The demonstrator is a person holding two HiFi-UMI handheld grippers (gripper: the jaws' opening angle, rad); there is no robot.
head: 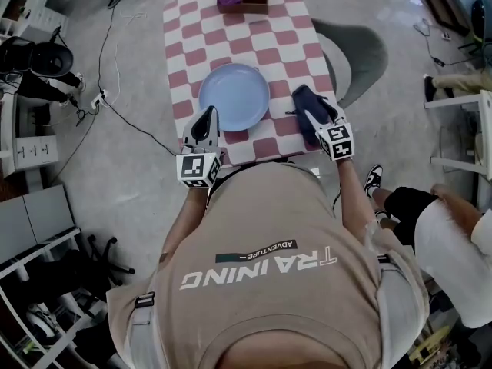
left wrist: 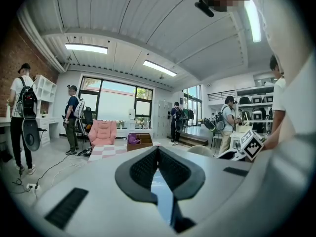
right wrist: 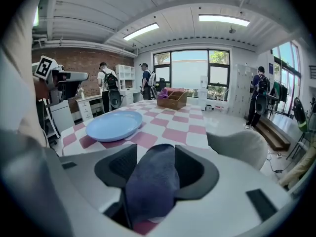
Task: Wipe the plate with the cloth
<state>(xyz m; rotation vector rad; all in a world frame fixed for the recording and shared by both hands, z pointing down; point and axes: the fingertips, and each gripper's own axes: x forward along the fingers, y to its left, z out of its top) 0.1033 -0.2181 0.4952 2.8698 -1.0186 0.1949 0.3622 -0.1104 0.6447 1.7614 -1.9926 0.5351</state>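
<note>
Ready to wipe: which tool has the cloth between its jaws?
The right tool: the dark blue cloth sits between its open jaws, while the left tool has jaws meeting at the tips.

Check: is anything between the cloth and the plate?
Nothing visible. The cloth lies right of the plate, between the open jaws of the right gripper, with only bare checkered table between them. The left gripper sits at the plate's near-left rim, off that path.

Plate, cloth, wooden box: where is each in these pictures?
plate (head: 234,97), head view, middle of its blue surface.
cloth (right wrist: 150,181), right gripper view, its dark fold between the jaws.
wooden box (head: 250,8), head view, its near wall.
</note>
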